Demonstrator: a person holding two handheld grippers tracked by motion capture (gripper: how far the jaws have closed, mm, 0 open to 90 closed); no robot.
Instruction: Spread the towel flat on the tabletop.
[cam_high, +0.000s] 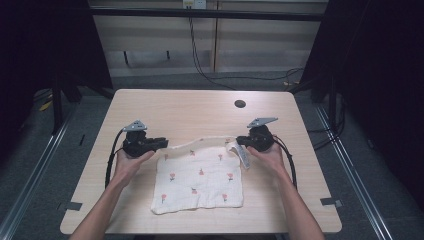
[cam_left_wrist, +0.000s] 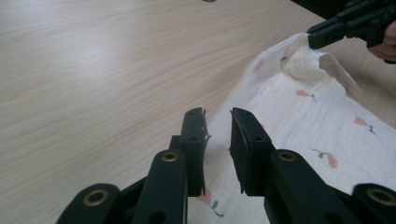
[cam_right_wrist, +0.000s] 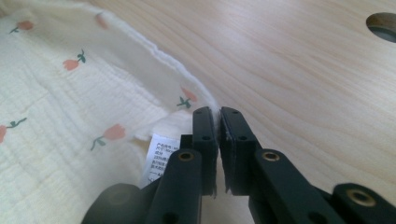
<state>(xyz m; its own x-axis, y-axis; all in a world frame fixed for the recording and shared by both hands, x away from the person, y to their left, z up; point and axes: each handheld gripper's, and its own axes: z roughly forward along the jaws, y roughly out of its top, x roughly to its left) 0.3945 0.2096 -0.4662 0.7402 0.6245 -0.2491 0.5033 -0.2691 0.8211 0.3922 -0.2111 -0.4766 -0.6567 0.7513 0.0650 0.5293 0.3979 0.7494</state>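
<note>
A cream cloth (cam_high: 200, 177) printed with small red flowers lies flat on the wooden table (cam_high: 190, 107). My left gripper (cam_high: 164, 144) is at the cloth's far left corner. In the left gripper view it (cam_left_wrist: 217, 114) is open, its jaws apart with the cloth (cam_left_wrist: 317, 121) edge just below them. My right gripper (cam_high: 239, 140) is shut on the far right corner, which is lifted and folded over. In the right gripper view the jaws (cam_right_wrist: 217, 112) pinch the cloth (cam_right_wrist: 56, 116) hem beside a white label (cam_right_wrist: 156, 156). The right gripper (cam_left_wrist: 322, 35) also appears far off in the left gripper view.
A round cable hole (cam_high: 240, 104) sits in the table's far right part, also seen as a dark hole (cam_right_wrist: 383, 25) in the right gripper view. Bare wood surrounds the cloth. Cables run along the floor behind the table.
</note>
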